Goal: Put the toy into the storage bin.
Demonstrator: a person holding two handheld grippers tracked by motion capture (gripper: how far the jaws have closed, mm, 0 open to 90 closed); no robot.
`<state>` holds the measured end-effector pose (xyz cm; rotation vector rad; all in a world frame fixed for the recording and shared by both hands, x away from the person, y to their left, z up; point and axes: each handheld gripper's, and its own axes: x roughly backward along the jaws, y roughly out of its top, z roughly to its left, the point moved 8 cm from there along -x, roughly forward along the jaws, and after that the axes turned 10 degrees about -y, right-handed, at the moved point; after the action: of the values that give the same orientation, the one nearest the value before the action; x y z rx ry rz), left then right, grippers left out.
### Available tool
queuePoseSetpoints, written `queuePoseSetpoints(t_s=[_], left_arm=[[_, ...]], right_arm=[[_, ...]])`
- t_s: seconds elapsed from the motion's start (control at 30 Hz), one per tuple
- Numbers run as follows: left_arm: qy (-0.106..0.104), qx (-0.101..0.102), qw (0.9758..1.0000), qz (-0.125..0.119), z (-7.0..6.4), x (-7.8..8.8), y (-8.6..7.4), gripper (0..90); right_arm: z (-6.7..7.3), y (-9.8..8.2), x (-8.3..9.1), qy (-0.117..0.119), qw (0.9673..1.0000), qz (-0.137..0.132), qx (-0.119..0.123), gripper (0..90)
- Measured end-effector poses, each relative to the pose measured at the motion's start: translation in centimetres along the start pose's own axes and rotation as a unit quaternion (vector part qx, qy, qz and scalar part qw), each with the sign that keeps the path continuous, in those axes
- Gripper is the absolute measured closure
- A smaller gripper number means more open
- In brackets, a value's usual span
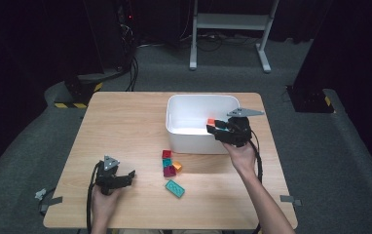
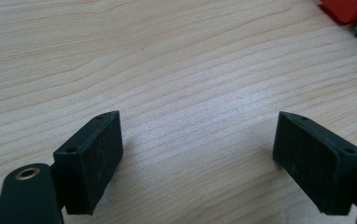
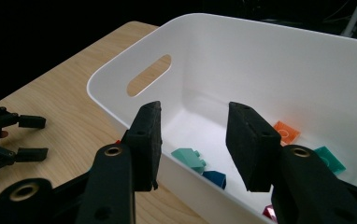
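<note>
**Blocks going into the bin, one drop just made**

My left claw (image 1: 125, 176) sits wide and empty on the table (image 1: 125, 126), jaws aimed at the loose blocks (image 1: 171, 168) just beside it to the right. Those blocks lie on the table in front of the white bin (image 1: 194, 105). My right claw (image 3: 193, 140) hangs over the bin's near rim, jaws partly apart with nothing between them; an orange block (image 3: 286, 131) and others lie inside below. I judge the drop made; next I reach back for another loose block.
</note>
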<state>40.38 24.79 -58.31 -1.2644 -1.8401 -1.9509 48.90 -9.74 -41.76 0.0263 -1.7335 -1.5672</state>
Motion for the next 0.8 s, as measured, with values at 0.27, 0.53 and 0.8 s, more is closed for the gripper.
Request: queuePoseSetpoints(t_s=[0.27,0.53,0.8], left_arm=[[0.000,-0.001,1.0000,0.000,0.0,0.0,0.0,16.1],[0.000,-0.001,1.0000,0.000,0.0,0.0,0.0,16.1],[0.000,-0.001,1.0000,0.000,0.0,0.0,0.0,16.1]], right_arm=[[1.9,-1.9,1.1,0.013,0.9998,-0.011,0.014,52.1],[4.0,-4.1,0.9,0.031,0.9992,-0.005,0.026,50.7],[6.4,-6.4,-0.2,0.045,0.9979,0.011,0.045,50.5]])
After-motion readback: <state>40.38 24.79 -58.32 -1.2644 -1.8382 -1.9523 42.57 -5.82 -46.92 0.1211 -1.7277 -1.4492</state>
